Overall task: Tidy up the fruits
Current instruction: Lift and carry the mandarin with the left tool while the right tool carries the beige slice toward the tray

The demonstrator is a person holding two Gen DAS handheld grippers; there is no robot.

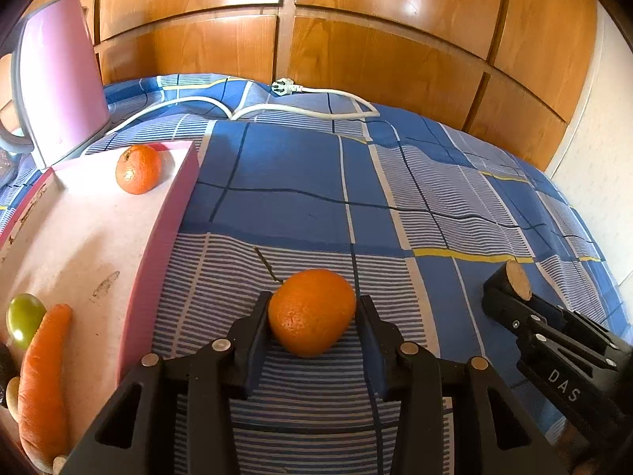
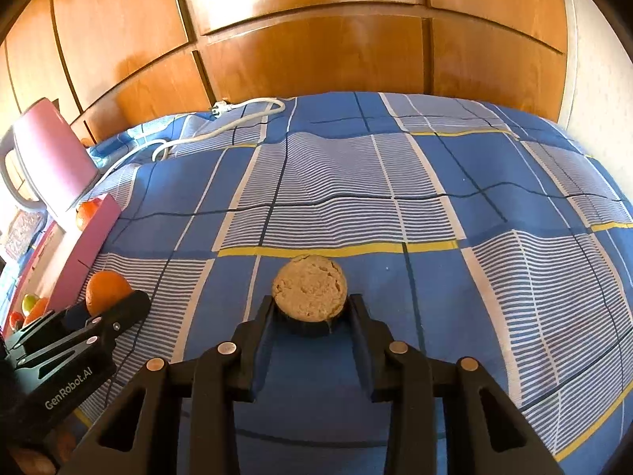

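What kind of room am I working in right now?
Probably a bedroom at home: the work surface is a blue checked bedsheet over something soft, backed by glossy wooden panelling like a headboard or wardrobe. A pink electric kettle and its loose white power cord sit on it.

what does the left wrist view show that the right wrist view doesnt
Only the left wrist view: the long orange carrot and the pink box's pale floor. Only the right wrist view: the flat tan cut face of the dark-skinned round fruit in the right claw. Both: the round orange between the left claw's fingers, pink kettle, white cord, blue checked cloth.
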